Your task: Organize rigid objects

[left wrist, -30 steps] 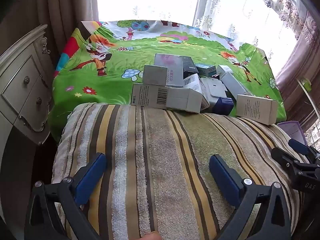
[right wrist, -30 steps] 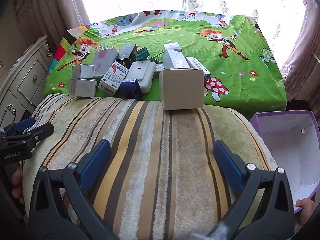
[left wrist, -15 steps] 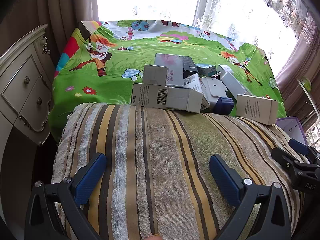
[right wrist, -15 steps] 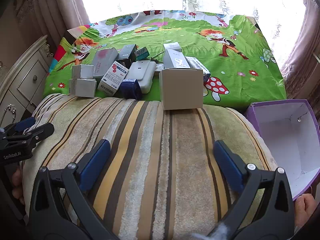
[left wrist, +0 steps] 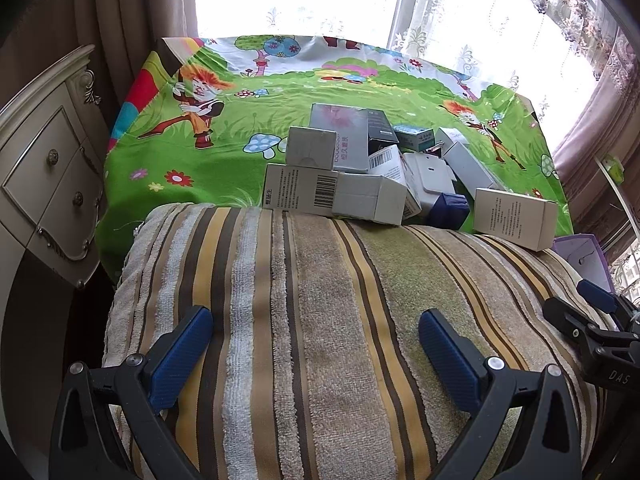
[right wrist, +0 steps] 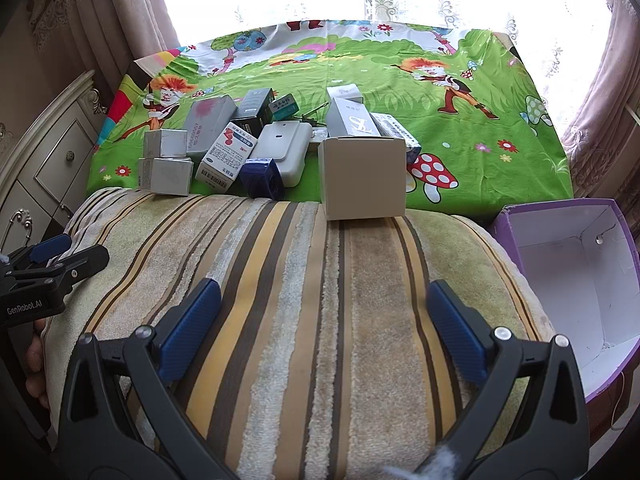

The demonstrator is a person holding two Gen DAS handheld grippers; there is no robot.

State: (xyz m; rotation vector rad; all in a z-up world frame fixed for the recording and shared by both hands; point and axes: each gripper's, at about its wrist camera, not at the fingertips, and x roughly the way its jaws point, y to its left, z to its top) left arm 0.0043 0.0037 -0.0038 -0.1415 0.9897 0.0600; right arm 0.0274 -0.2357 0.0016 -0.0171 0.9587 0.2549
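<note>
Several small cardboard boxes lie in a loose pile on the green cartoon cloth point(right wrist: 460, 152), just past a striped towel point(right wrist: 320, 300). A beige box point(right wrist: 363, 178) stands nearest, at the towel's far edge; it shows in the left wrist view point(left wrist: 514, 218) too. A long barcoded box point(left wrist: 332, 194) and a dark blue box point(right wrist: 262, 178) sit left of it. A purple box point(right wrist: 576, 276) with a white inside is open at the right. My left gripper point(left wrist: 316, 352) and my right gripper point(right wrist: 324, 328) are open and empty, low over the towel's near half.
A cream dresser point(left wrist: 44, 176) with drawers stands at the left. Curtains point(right wrist: 100, 12) and a bright window are behind the bed. The purple box's corner shows in the left wrist view point(left wrist: 580, 256).
The purple box has moved up and further into the right wrist view, beside the towel. Both grippers have stayed open and nearly still.
</note>
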